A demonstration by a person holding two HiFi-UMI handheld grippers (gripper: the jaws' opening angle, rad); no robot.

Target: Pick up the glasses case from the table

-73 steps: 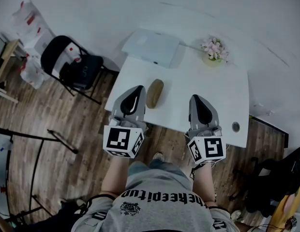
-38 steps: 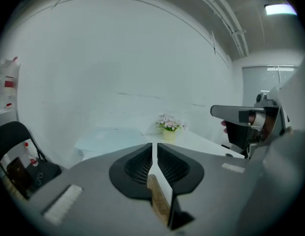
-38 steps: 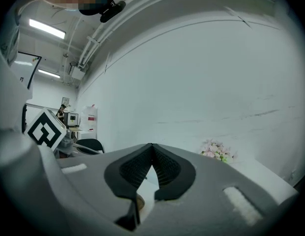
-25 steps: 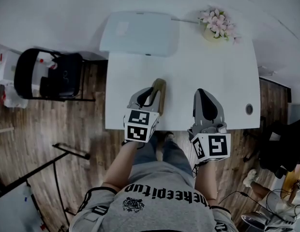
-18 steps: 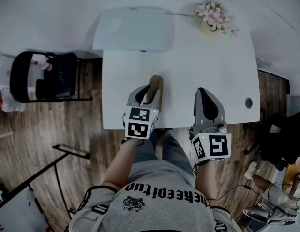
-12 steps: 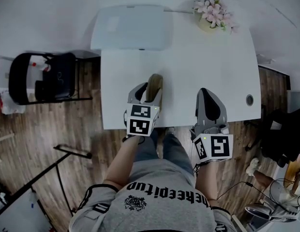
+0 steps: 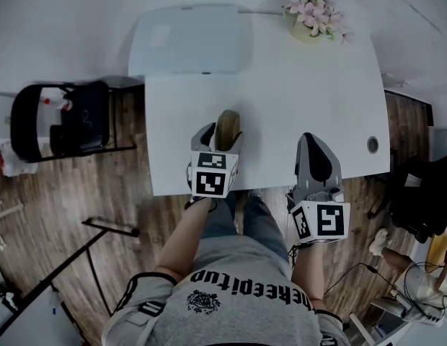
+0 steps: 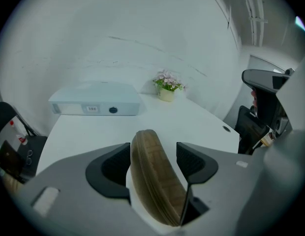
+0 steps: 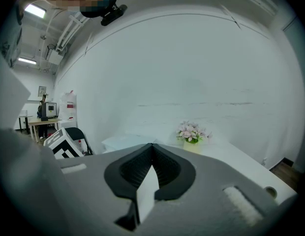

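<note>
Glasses case (image 7: 228, 123): brown, oblong, with a woven look. It lies on the white surface (image 7: 303, 99), close to the edge nearest the person.
Long axis: runs straight away from the person, in line with the way the left hand-held gripper (image 7: 222, 137) points. The far, rounded end points toward the pale box (image 7: 191, 38).
Case against the left hand-held gripper: in the left gripper view the case (image 8: 155, 181) sits between the two jaws of the left hand-held gripper (image 8: 155, 156). Its near end reaches deep toward the throat and its far end pokes out just past the fingertips.
Left hand-held gripper state: the jaws stand apart and have just been opening. There is a clear gap on the right pad's side. The left pad is very near the case, and whether it touches is hard to say from this angle.
Right hand-held gripper (image 7: 313, 141): well off to the right of the case, over the near edge of the surface. In its own view the right hand-held gripper (image 9: 152, 168) has its jaws closed together with nothing held.
Beyond the left jaws: the box (image 8: 96, 104) lies across the far side of the surface (image 8: 93, 127).
Ahead and to the right: a pot of pink flowers (image 8: 167, 87) stands at the far corner.
Left of the surface: a black chair (image 7: 58, 121) on the wooden floor (image 7: 101, 207).
</note>
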